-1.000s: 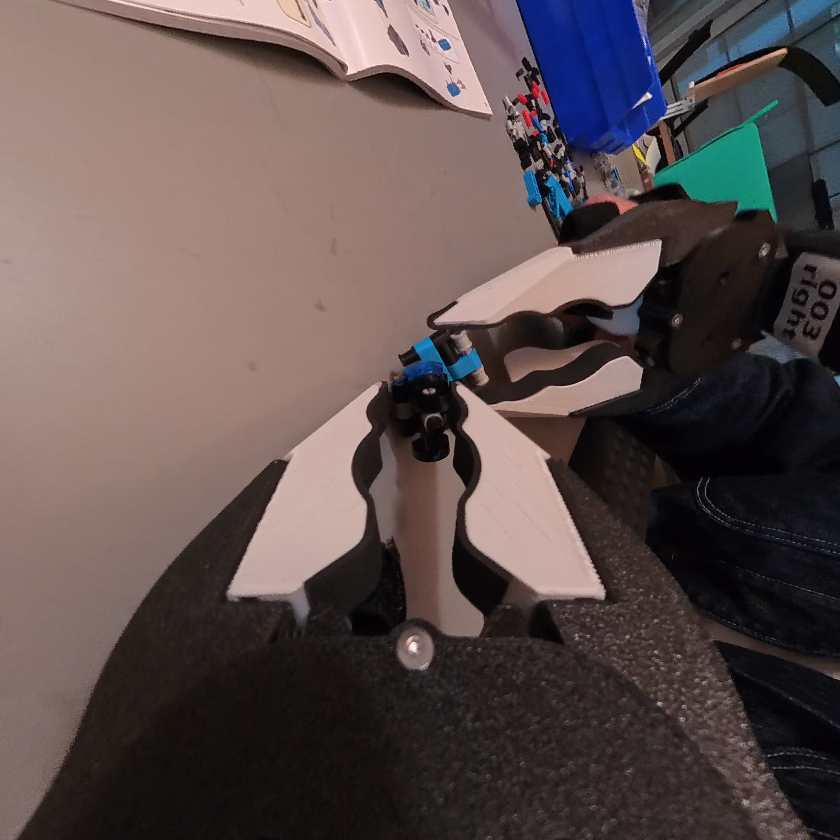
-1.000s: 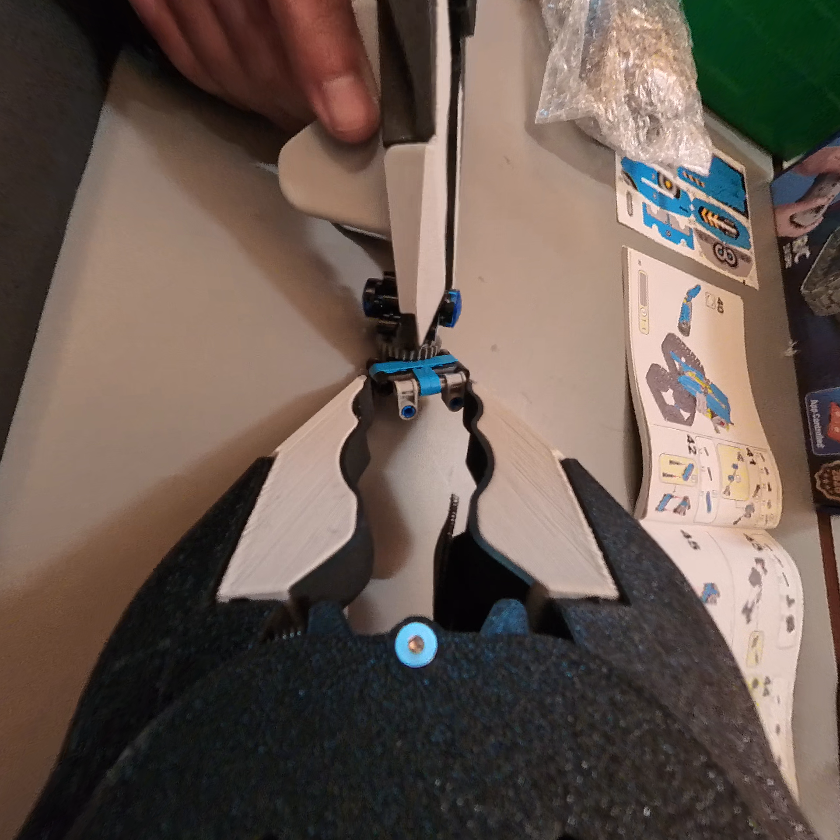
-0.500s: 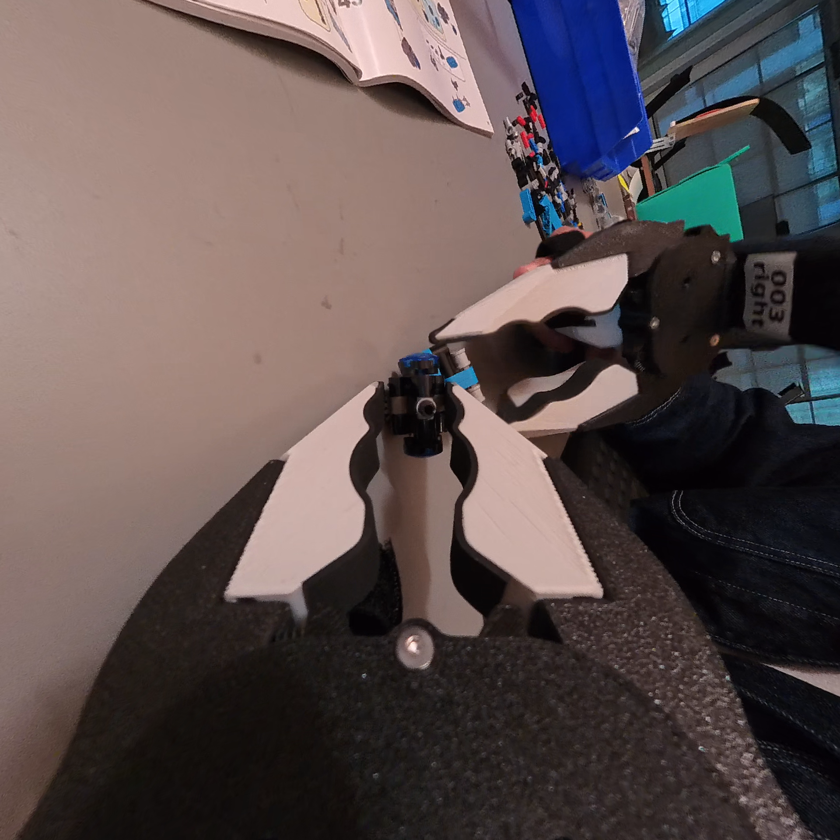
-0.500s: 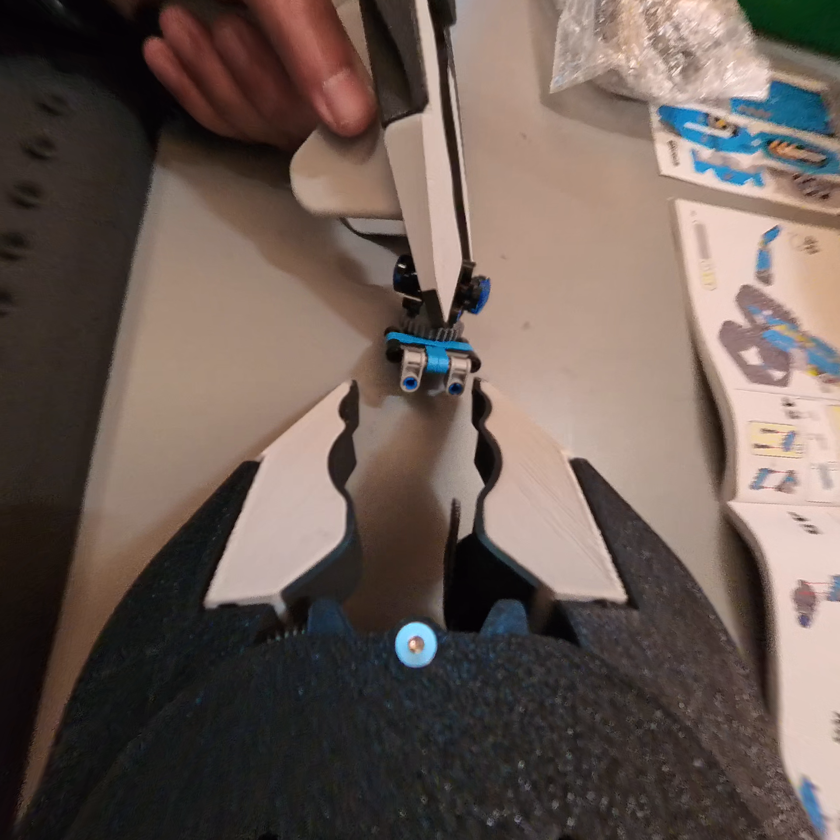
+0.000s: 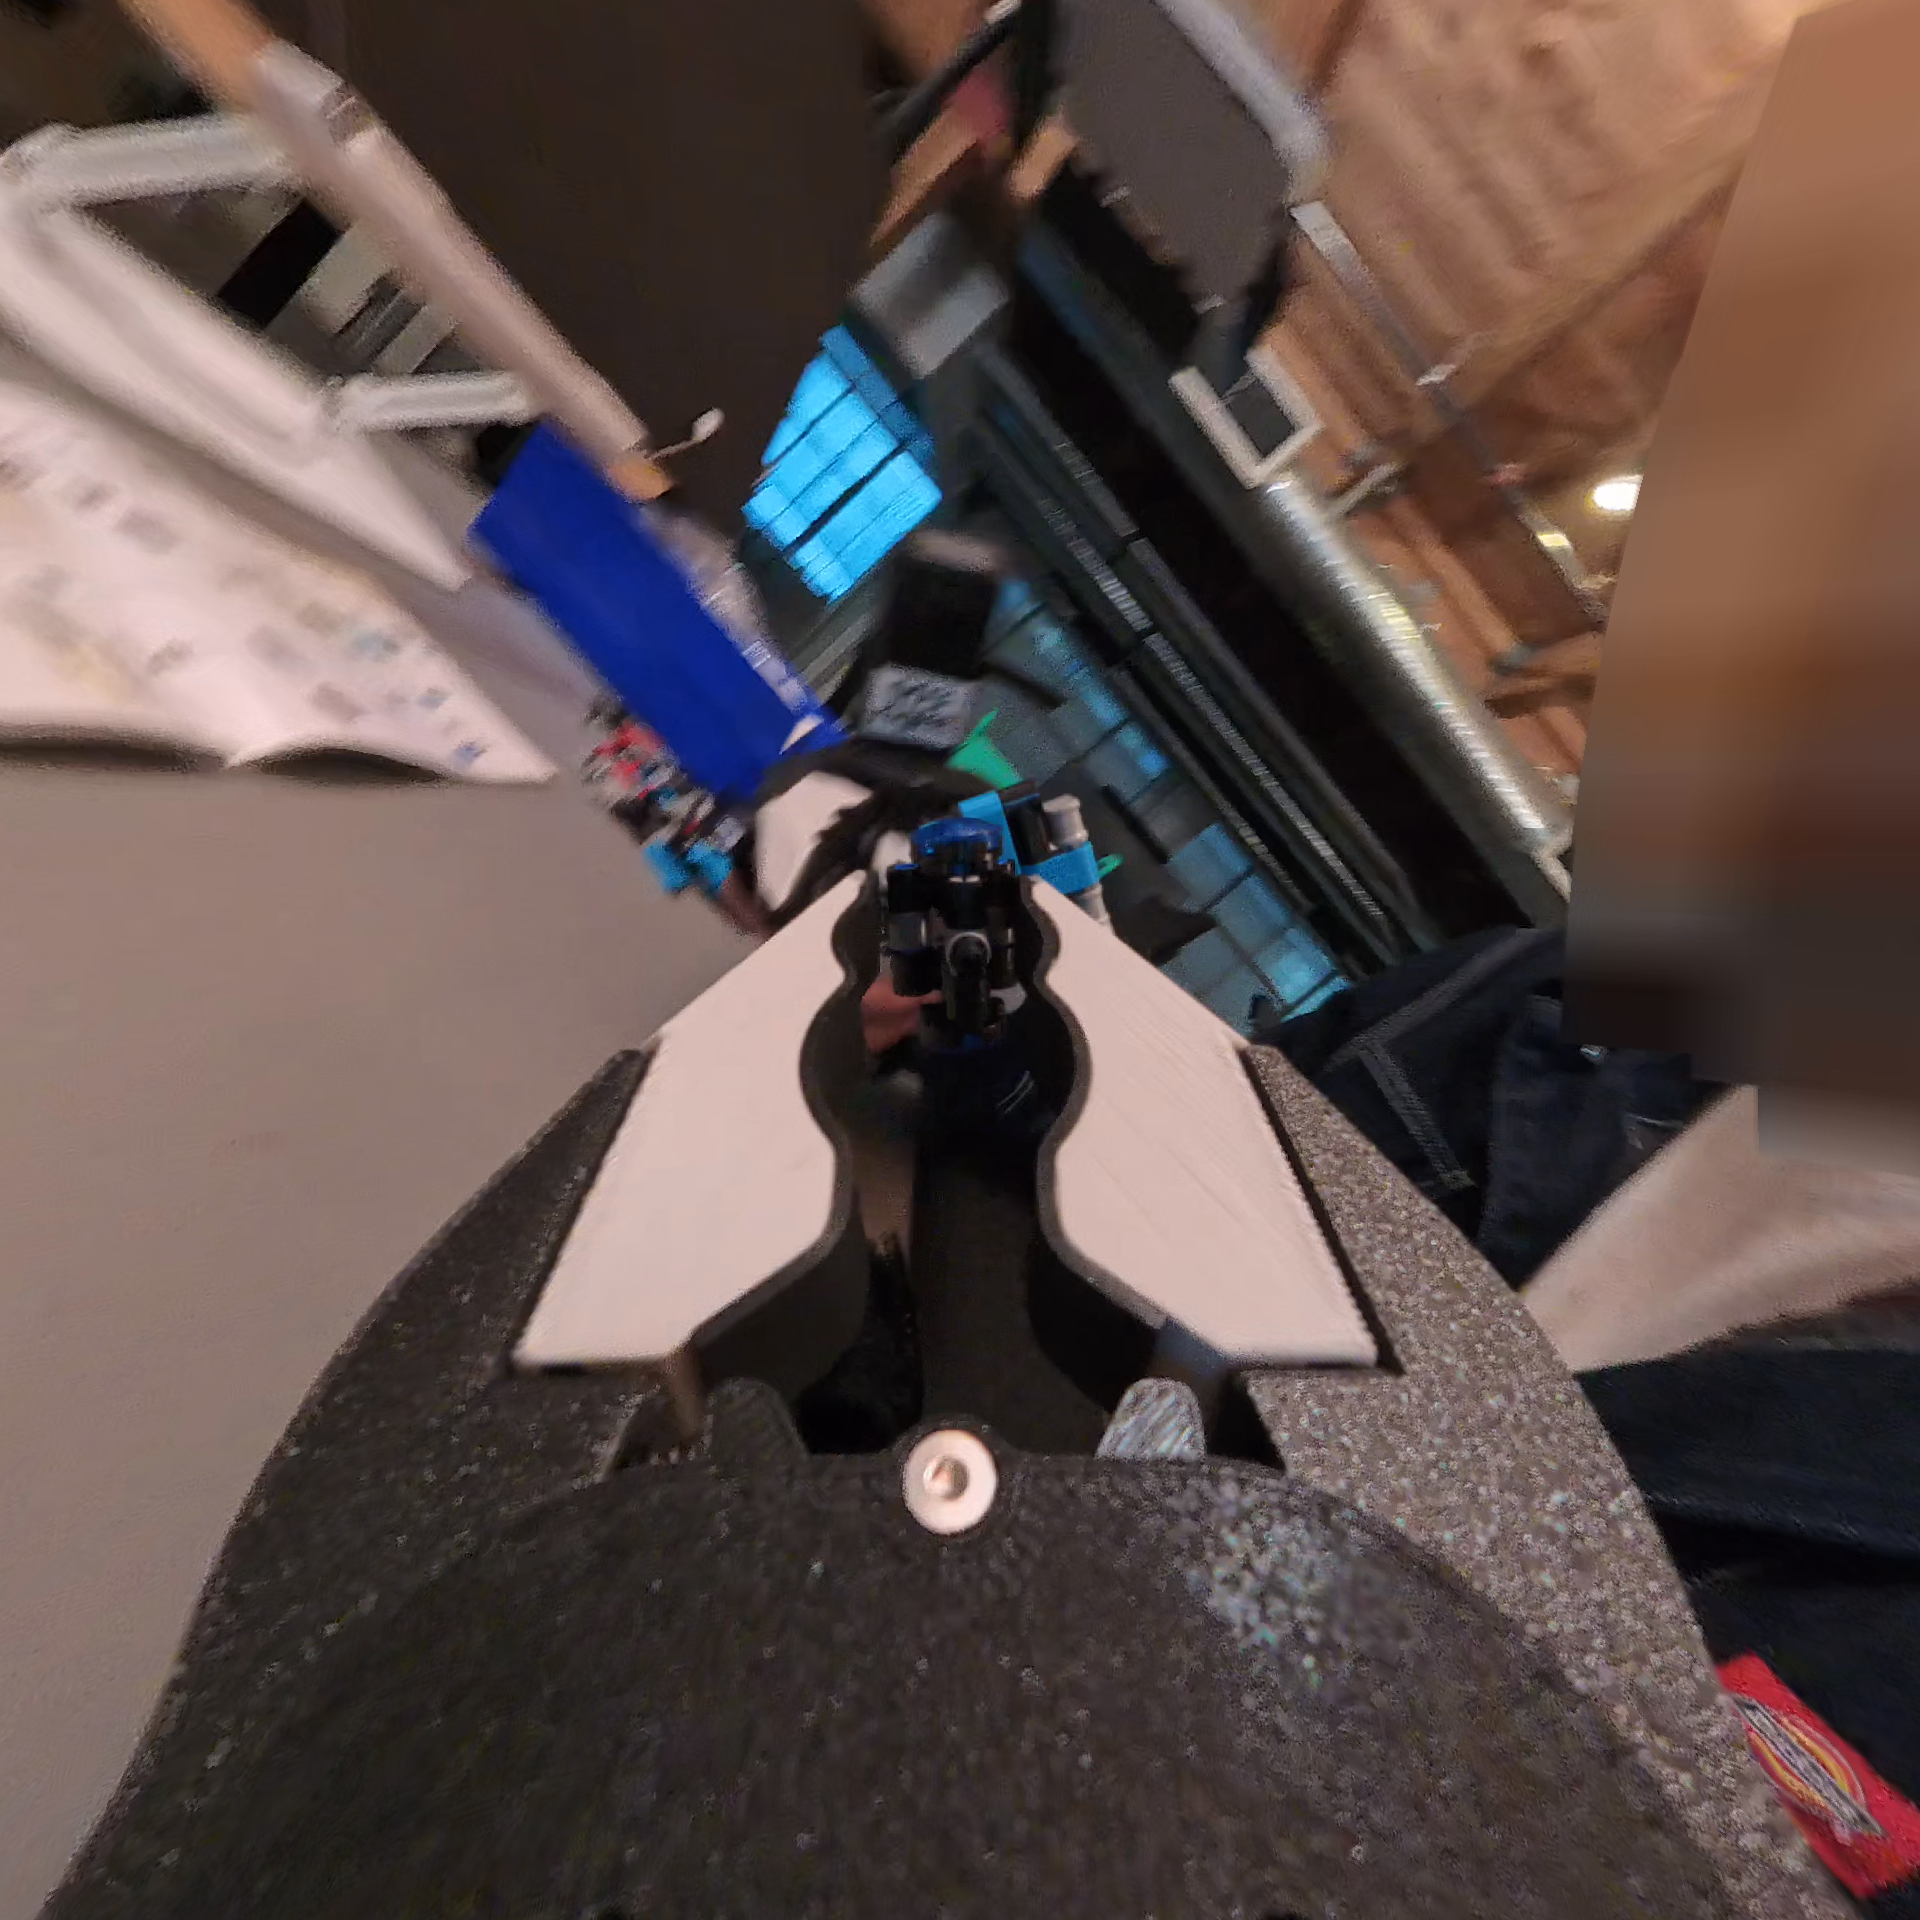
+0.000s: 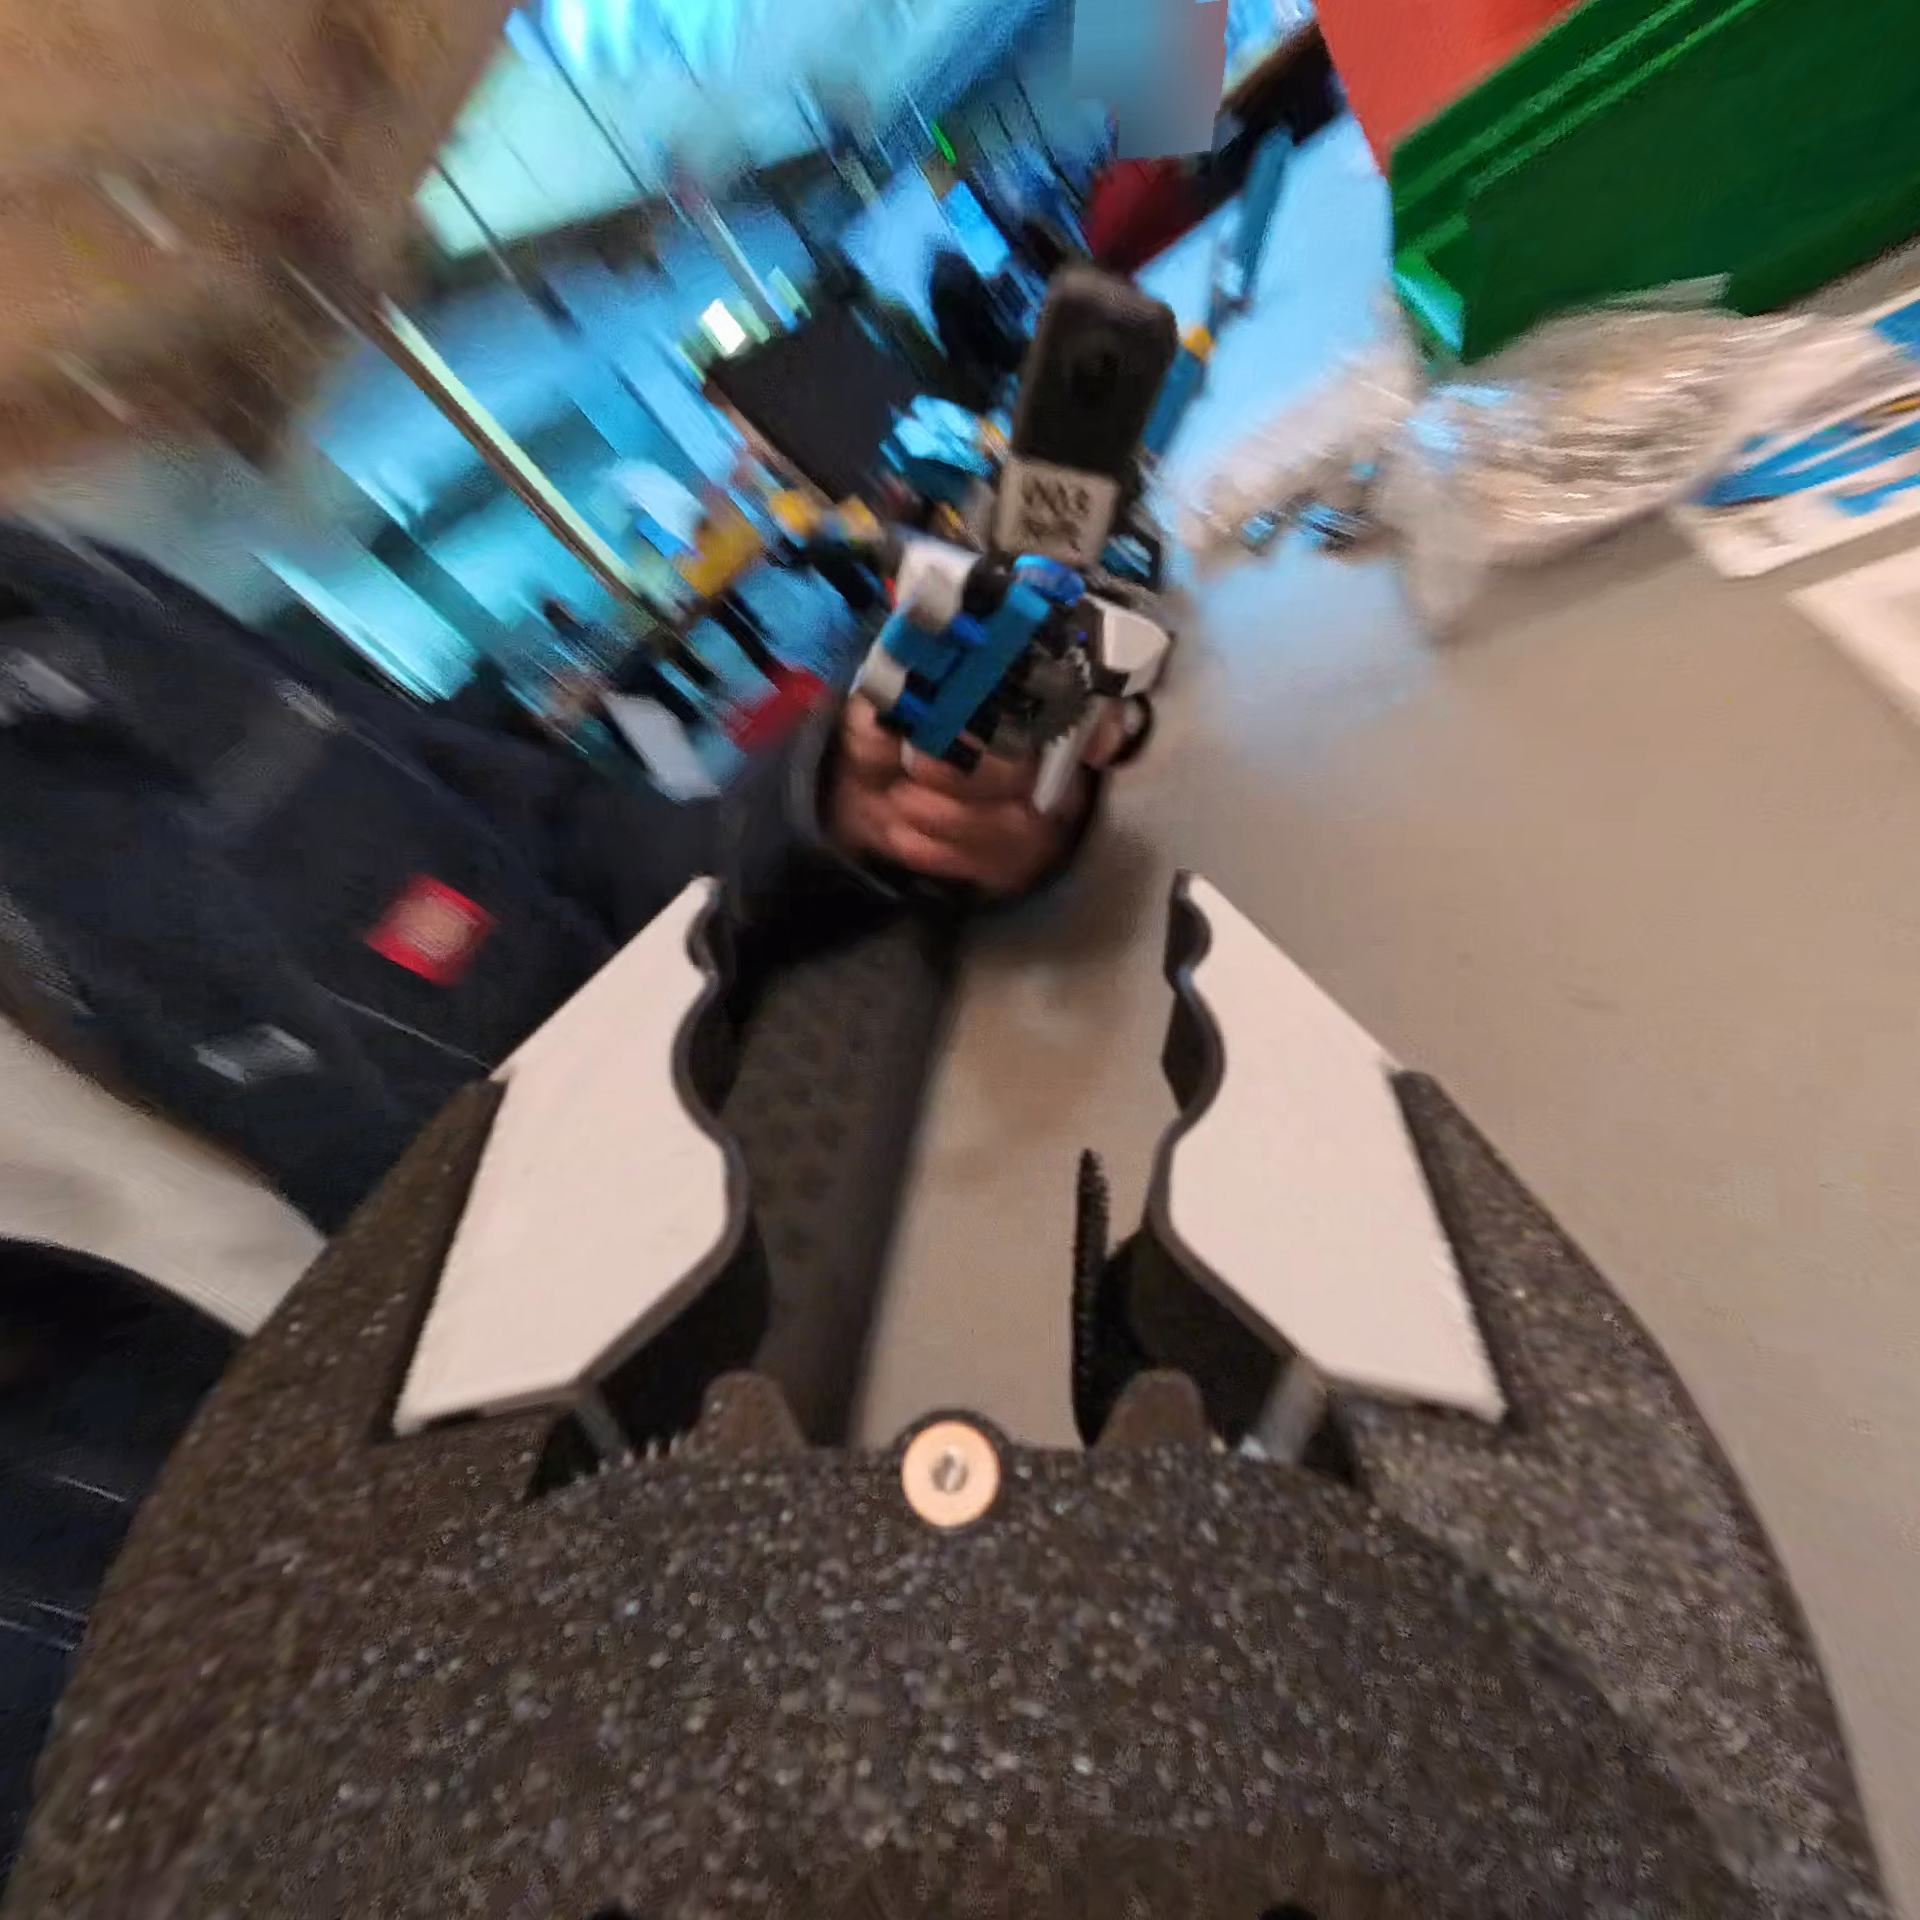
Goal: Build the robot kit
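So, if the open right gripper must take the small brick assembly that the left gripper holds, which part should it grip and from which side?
Probably the blue beam with its grey pins, the end that sticks out past the left gripper. The black gear end sits clamped between the left fingers, so only the blue end is free. The right gripper faces it already, so come straight on, jaws across the beam's narrow sides.

The small toy assembly [image 5: 956, 914] is of glossy black and blue plastic, the fingers [image 6: 1299, 1174] are matt white plastic with fine ridges, their housing [image 6: 935, 1683] is rough black foam-like material, and the grey table [image 6: 1558, 935] looks smooth and matt.
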The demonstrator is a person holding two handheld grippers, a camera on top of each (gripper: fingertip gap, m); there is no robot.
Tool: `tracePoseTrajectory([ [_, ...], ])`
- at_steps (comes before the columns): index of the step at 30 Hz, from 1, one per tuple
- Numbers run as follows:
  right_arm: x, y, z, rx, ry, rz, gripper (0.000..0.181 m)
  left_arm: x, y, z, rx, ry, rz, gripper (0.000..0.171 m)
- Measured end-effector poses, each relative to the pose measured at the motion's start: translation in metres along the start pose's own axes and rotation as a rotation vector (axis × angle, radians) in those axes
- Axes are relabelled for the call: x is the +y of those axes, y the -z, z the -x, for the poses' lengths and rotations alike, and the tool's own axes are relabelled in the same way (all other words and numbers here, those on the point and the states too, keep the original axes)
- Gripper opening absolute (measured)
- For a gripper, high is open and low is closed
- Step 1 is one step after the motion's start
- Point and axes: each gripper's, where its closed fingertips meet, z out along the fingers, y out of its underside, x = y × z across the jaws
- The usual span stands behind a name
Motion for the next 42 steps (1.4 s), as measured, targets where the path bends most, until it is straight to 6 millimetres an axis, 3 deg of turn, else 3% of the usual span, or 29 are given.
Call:
tracePoseTrajectory([
  [3, -0.020, -0.021, 0.021, -0.082, -0.119, -0.094, 0.088, -0.015, -0.002, -0.033, 0.133, -0.107, -0.092, 0.025],
  [5, -0.033, -0.029, 0.037, -0.097, -0.128, -0.154, 0.088, -0.015, -0.004, -0.035, 0.115, -0.162, -0.097, 0.025],
  [7, -0.035, -0.034, 0.028, 0.000, -0.146, -0.183, 0.083, -0.007, -0.007, -0.026, 0.075, -0.150, -0.069, 0.025],
  [12, -0.013, -0.036, 0.006, 0.159, -0.016, -0.099, 0.063, 0.002, -0.013, -0.012, 0.052, -0.078, -0.031, 0.025],
  [15, -0.001, -0.035, -0.002, 0.205, 0.080, -0.016, 0.067, 0.001, -0.015, -0.013, 0.090, -0.030, -0.037, 0.025],
  [19, 0.000, -0.019, -0.012, 0.295, 0.316, 0.028, 0.072, -0.003, -0.013, -0.020, 0.135, -0.010, -0.061, 0.025],
  [21, 0.001, -0.020, -0.010, 0.239, 0.244, 0.001, 0.072, -0.005, -0.012, -0.024, 0.145, -0.033, -0.072, 0.025],
  [25, -0.014, -0.022, 0.006, -0.054, -0.160, -0.173, 0.092, -0.002, -0.015, -0.031, 0.108, -0.178, -0.057, 0.025],
  [29, -0.027, -0.015, 0.014, -0.297, -0.475, -0.292, 0.081, 0.008, -0.020, -0.031, 0.019, -0.351, -0.004, 0.025],
  [31, -0.026, -0.015, 0.016, -0.311, -0.475, -0.289, 0.066, 0.012, -0.023, -0.031, -0.003, -0.399, 0.017, 0.026],
  [42, -0.022, -0.014, 0.005, -0.251, -0.462, -0.290, 0.039, 0.021, -0.026, -0.029, -0.023, -0.439, 0.065, 0.026],
])
